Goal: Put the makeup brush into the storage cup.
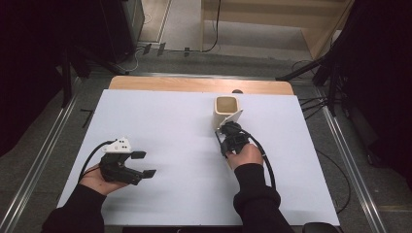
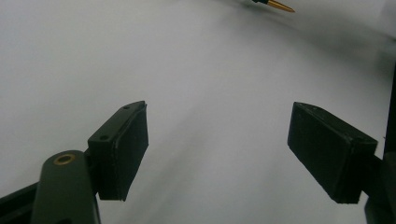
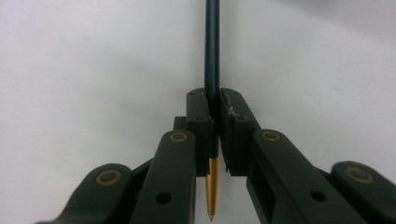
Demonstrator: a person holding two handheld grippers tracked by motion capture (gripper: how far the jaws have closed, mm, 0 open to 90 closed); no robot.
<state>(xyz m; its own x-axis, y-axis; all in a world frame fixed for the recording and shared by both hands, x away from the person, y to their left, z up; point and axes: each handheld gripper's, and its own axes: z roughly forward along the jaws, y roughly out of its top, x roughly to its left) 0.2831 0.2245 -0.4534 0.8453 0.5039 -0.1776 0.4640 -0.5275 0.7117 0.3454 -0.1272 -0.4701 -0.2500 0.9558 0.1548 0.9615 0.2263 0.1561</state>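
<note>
Btwn right gripper jaws: pen, top cut off.

White table on grey floor, black curtains beside.

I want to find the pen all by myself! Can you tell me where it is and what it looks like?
Start at the big white table, then find the cream square cup near its far edge. Just in front of the cup is the right claw, pinched shut on a thin dark pen with a pointed gold tip. Nothing else here is stick-shaped and gold-tipped.
</note>
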